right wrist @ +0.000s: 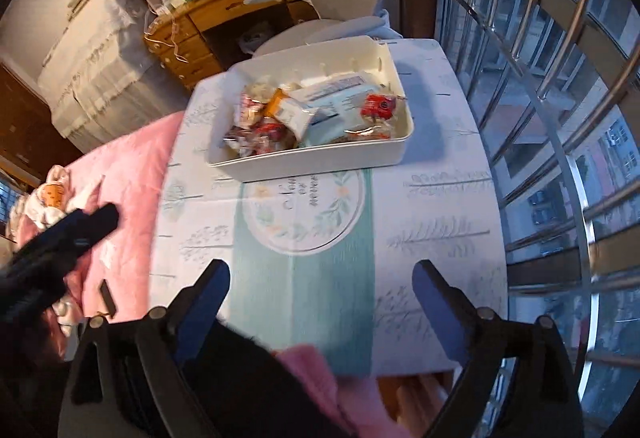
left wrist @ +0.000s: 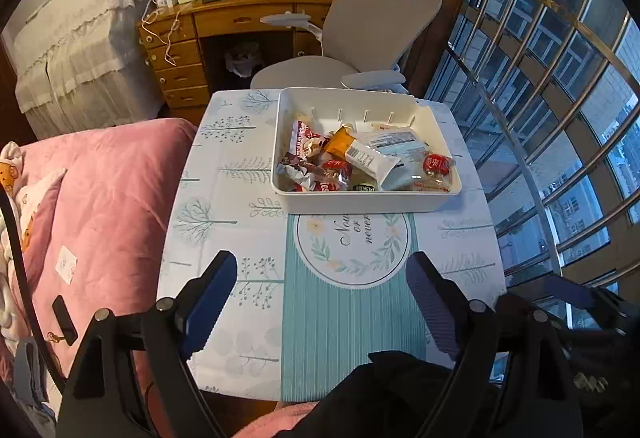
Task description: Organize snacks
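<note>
Indoors, a patterned tablecloth (left wrist: 224,198) bears the snack bin (left wrist: 360,204); left gripper (left wrist: 322,278) and right gripper (right wrist: 320,286) gape, empty.

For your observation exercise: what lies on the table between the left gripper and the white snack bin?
Only bare tablecloth with its round floral motif lies between the open left gripper and the bin, shown clearly in the left wrist view.

Our two grippers – black frames, blue pads

Left gripper (left wrist: 320,278) and right gripper (right wrist: 320,286) show ribbed fingers, silver pivot screws.
</note>
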Demonstrator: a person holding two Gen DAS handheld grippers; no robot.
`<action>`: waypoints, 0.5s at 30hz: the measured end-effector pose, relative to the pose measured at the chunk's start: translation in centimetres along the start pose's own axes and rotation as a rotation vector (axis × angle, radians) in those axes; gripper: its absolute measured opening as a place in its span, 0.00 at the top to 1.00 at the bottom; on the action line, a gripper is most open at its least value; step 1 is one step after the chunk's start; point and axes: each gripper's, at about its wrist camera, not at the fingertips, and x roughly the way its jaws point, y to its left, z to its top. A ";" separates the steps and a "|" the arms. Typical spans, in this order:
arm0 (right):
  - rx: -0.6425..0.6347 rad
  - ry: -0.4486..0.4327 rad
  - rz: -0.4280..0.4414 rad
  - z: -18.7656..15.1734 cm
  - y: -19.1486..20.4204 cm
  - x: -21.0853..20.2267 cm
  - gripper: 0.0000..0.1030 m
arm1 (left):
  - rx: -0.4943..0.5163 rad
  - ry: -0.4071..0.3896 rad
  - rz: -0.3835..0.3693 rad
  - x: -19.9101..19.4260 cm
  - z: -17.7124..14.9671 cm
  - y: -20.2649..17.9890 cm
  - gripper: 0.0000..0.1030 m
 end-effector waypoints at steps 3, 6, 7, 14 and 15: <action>-0.031 -0.056 -0.045 -1.6 1.4 -1.7 0.08 | -0.009 -0.008 0.030 -0.5 -1.0 0.2 0.13; -0.028 -0.090 -0.064 -2.9 1.9 -2.2 0.04 | 0.003 -0.037 0.044 -1.2 -1.7 0.2 0.07; -0.025 -0.096 -0.069 -3.1 2.0 -2.3 0.01 | 0.009 -0.050 0.046 -1.4 -2.0 0.2 0.04; -0.031 -0.111 -0.100 -3.6 2.4 -2.4 0.00 | 0.022 -0.081 0.068 -2.0 -2.3 -0.1 0.01; -0.031 -0.112 -0.098 -3.7 2.4 -2.4 0.00 | 0.020 -0.084 0.071 -2.1 -2.3 -0.1 0.01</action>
